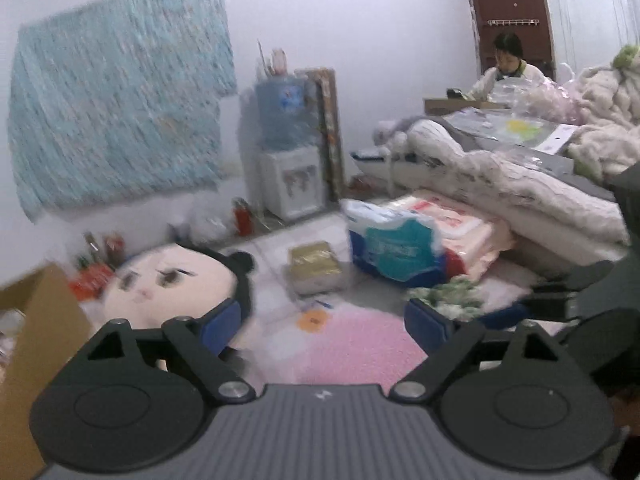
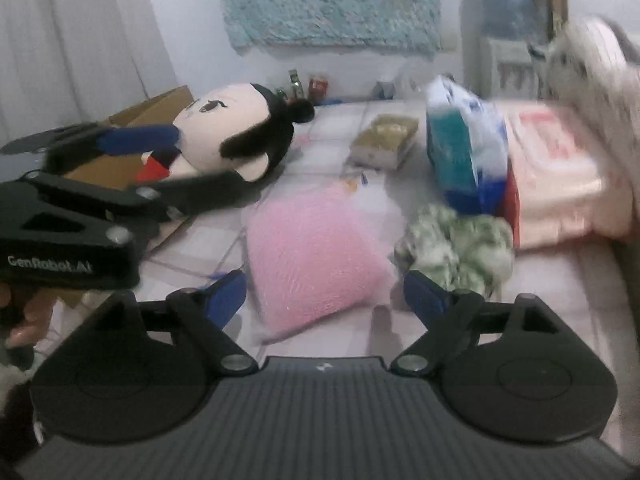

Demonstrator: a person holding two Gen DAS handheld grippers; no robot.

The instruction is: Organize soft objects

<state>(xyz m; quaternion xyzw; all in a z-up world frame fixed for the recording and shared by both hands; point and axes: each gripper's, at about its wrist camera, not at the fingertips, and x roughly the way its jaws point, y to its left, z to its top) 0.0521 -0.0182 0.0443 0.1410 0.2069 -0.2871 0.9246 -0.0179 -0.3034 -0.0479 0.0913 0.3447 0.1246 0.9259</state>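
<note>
A big plush doll [image 2: 236,128] with a pale face and black hair lies on the floor by a cardboard box [image 2: 156,106]; it also shows in the left wrist view [image 1: 168,284]. A pink pillow [image 2: 312,256] lies on the tiles in front of my right gripper [image 2: 324,300], which is open and empty above its near edge. A green-and-white soft bundle [image 2: 456,248] sits right of the pillow. My left gripper [image 1: 324,324] is open and empty, with its left finger next to the doll's head; it shows in the right wrist view [image 2: 132,140] reaching toward the doll.
Blue tissue packs [image 2: 464,148] and a pink-white package [image 2: 552,168] stand right of the pillow. A small tan box [image 2: 386,138] lies behind. A bed with rumpled blankets [image 1: 540,184] is at right, a water dispenser [image 1: 290,152] by the wall, a person [image 1: 506,66] sitting beyond.
</note>
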